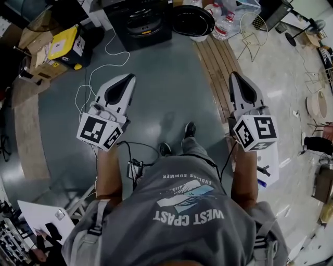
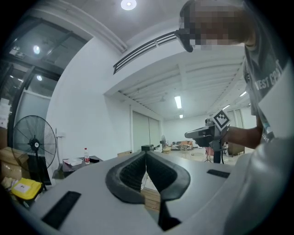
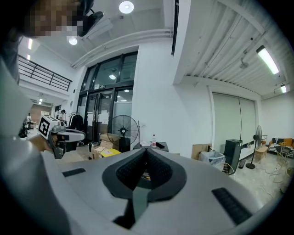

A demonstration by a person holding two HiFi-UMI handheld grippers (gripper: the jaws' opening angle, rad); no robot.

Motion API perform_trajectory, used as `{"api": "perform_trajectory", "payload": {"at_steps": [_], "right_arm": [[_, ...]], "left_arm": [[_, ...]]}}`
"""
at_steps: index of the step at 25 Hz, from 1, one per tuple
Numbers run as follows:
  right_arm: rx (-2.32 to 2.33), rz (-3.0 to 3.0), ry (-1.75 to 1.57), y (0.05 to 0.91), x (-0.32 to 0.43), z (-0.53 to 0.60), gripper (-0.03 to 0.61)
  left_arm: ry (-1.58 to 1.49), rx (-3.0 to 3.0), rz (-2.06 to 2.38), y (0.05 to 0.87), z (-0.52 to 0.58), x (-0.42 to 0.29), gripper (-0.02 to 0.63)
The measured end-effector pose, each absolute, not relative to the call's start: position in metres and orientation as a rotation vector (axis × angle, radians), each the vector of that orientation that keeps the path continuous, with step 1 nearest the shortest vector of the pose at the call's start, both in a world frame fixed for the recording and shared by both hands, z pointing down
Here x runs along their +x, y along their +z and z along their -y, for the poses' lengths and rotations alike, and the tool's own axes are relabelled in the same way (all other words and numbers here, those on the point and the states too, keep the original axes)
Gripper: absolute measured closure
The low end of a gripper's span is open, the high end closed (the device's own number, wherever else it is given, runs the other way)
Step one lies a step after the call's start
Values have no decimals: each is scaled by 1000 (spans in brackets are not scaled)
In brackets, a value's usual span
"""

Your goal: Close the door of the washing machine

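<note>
Looking down, the head view alone shows the washing machine (image 1: pixel 141 23), well ahead of both grippers, its round door (image 1: pixel 192 21) swung open beside it. The left gripper (image 1: pixel 126 79) and right gripper (image 1: pixel 235 76) each have jaws pressed together on nothing. Only the gripper views show the ceiling lamp (image 3: pixel 126 7). The shirt (image 1: pixel 182 208) reads "WEST COAST".

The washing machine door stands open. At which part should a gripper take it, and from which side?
Probably the free rim of the round door, the edge farthest from the washing machine. In the head view it swings out to the machine's right, so the right gripper, shut and empty, would come from that outer side.
</note>
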State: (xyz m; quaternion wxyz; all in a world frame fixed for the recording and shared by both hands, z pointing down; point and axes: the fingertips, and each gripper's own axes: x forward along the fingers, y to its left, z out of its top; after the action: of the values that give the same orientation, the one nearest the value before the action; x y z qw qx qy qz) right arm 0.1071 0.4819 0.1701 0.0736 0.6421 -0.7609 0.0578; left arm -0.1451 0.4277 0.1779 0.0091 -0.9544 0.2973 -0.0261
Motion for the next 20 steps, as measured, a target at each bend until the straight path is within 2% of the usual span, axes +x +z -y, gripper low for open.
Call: {"api": "perform_trajectory", "payload": {"at_steps": [20], "right_arm": [[1810, 2414, 224, 184, 189, -376, 551]], "left_arm": [[-171, -2902, -1098, 176, -360, -75, 595]]}}
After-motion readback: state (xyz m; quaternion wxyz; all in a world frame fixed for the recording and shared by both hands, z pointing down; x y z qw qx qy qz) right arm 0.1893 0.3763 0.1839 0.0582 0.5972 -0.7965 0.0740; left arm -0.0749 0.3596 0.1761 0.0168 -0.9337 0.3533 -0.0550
